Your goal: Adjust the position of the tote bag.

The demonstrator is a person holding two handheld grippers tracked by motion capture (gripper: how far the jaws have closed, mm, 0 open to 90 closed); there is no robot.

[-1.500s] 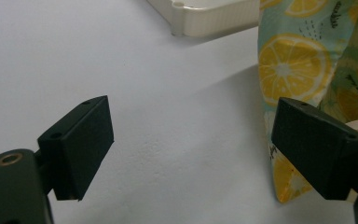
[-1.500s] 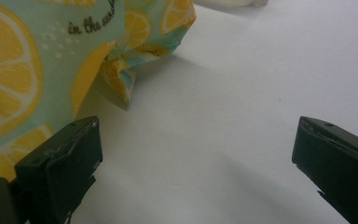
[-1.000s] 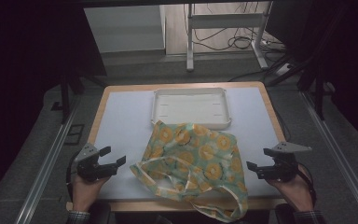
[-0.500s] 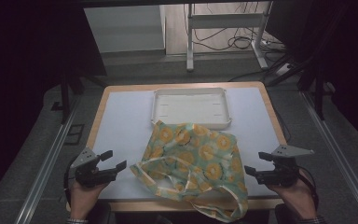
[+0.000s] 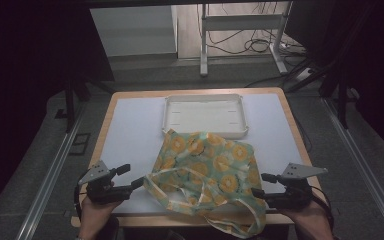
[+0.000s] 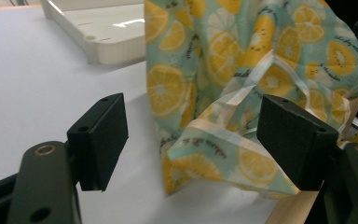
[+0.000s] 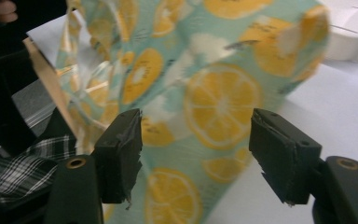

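Observation:
A crumpled cloth bag (image 5: 205,165) printed with orange and lemon slices on pale green lies on the near half of the white table top. One of its straps hangs over the front edge. My left gripper (image 5: 132,176) stands open at the bag's left edge. In the left gripper view the bag (image 6: 223,70) lies just beyond that gripper (image 6: 191,116), and a fold of it reaches toward the right-hand jaw. My right gripper (image 5: 259,184) points at the bag's right edge. Its jaws have just been closing, and they stand apart with the cloth (image 7: 214,93) seen between them (image 7: 196,126), unpressed.
A shallow white tray (image 5: 166,117) stands behind the bag at the middle of the table; its corner (image 6: 107,46) also shows in the left gripper view. The white mat (image 5: 130,130) lies on a wood-rimmed table. Dark floor, rails and a metal stand surround it.
Both hands have drawn a little toward the near edge. The right gripper has shifted left toward the bag, and its jaws have narrowed. The bag lies as before.

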